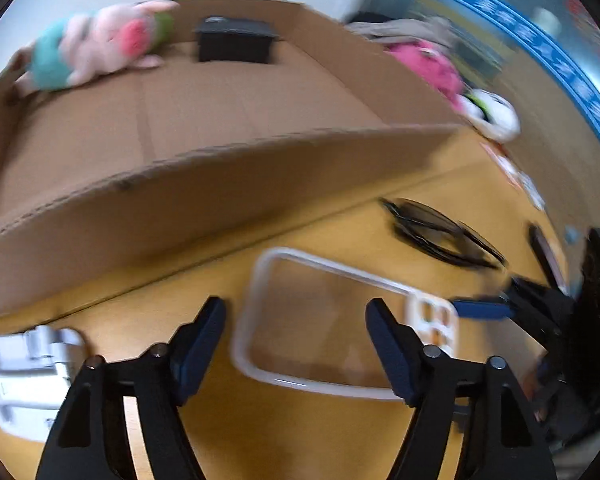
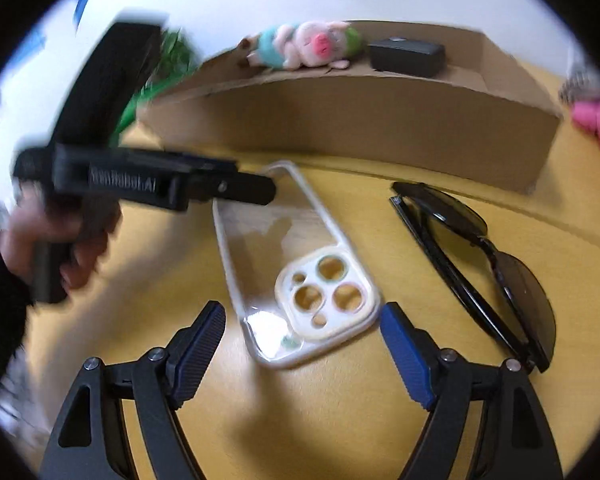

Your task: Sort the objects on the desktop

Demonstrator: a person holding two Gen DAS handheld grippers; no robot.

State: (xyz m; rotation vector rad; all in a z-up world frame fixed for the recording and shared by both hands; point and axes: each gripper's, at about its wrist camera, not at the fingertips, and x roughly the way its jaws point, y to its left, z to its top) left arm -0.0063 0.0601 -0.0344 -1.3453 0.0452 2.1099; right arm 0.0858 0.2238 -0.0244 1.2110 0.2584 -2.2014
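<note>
The phone case point(image 2: 296, 264) is lying flat on the worktop point(image 2: 340, 420) in front of the box point(image 2: 360, 132), between both grippers. The left gripper point(image 1: 296, 320) and right gripper point(image 2: 302, 328) are hovering, jaws wide and empty. Both are crowding one thin case, so they risk colliding, or nudging it into the sunglasses point(image 2: 480, 268).

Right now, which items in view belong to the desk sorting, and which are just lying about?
Sorting job:
clear phone case
sunglasses
cardboard box
plush pig, in the box
black box, in the box
white plastic part

Lying about:
pink cloth
green plant
</note>
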